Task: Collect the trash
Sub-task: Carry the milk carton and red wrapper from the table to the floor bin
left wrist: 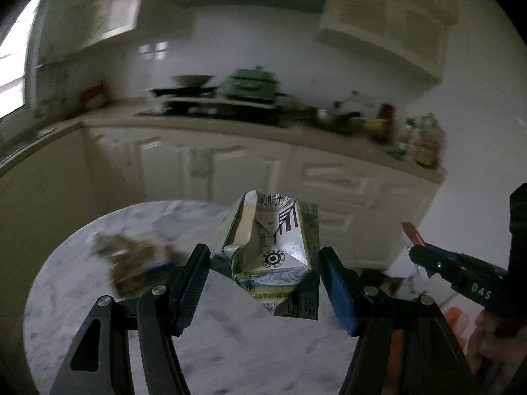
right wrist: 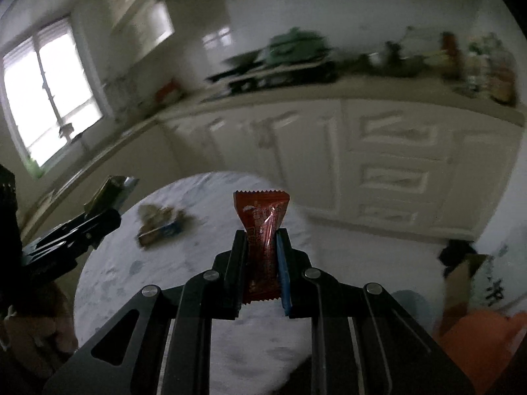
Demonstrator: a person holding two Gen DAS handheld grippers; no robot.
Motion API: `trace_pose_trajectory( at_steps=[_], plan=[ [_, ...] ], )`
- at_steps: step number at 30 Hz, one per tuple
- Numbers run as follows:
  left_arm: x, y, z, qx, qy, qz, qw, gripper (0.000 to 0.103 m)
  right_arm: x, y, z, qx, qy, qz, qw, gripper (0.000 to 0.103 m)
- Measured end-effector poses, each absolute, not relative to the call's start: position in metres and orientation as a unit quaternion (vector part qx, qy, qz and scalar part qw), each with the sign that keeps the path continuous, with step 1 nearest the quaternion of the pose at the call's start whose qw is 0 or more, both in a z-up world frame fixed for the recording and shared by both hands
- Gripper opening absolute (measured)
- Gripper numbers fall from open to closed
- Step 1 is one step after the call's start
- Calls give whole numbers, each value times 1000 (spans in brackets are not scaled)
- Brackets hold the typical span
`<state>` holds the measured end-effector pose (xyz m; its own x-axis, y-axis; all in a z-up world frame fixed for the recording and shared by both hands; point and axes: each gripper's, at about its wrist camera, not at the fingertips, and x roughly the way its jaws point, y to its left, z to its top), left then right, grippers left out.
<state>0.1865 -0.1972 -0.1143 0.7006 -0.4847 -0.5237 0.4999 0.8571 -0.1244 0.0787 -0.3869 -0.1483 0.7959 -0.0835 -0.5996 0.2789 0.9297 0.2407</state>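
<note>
My left gripper (left wrist: 263, 256) is shut on a crushed drink carton (left wrist: 270, 247), white and green with a barcode, held above the round marble table (left wrist: 214, 345). My right gripper (right wrist: 262, 240) is shut on a red snack wrapper (right wrist: 262, 223), held upright over the same table (right wrist: 138, 279). A crumpled brown and blue wrapper (left wrist: 135, 263) lies on the table's left part; it also shows in the right wrist view (right wrist: 161, 223). The right gripper with its red wrapper shows at the right of the left wrist view (left wrist: 413, 237). The left gripper with the carton shows at the left of the right wrist view (right wrist: 98, 217).
A kitchen counter (left wrist: 230, 121) with pots and bottles runs behind the table, white cabinets (right wrist: 388, 164) below it. A bright window (right wrist: 49, 98) is at the left. An orange object (right wrist: 487, 345) and a cardboard piece (right wrist: 464, 270) sit low at the right.
</note>
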Motion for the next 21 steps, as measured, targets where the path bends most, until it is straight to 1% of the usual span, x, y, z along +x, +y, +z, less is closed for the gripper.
trace_pose_trajectory(
  at_steps=[4, 9, 17, 21],
  plan=[
    [189, -257, -118, 27, 281, -318, 905, 62, 47, -438, -143, 176, 291, -149, 928, 17],
    [194, -339, -139, 51, 302, -371, 876, 62, 15, -500, -158, 204, 294, -205, 911, 17],
    [207, -459, -202, 103, 366, -424, 822, 62, -5, -586, -227, 265, 335, -249, 869, 17],
    [223, -502, -235, 130, 401, -432, 797, 62, -4, -617, -261, 292, 350, -249, 854, 17]
  ],
)
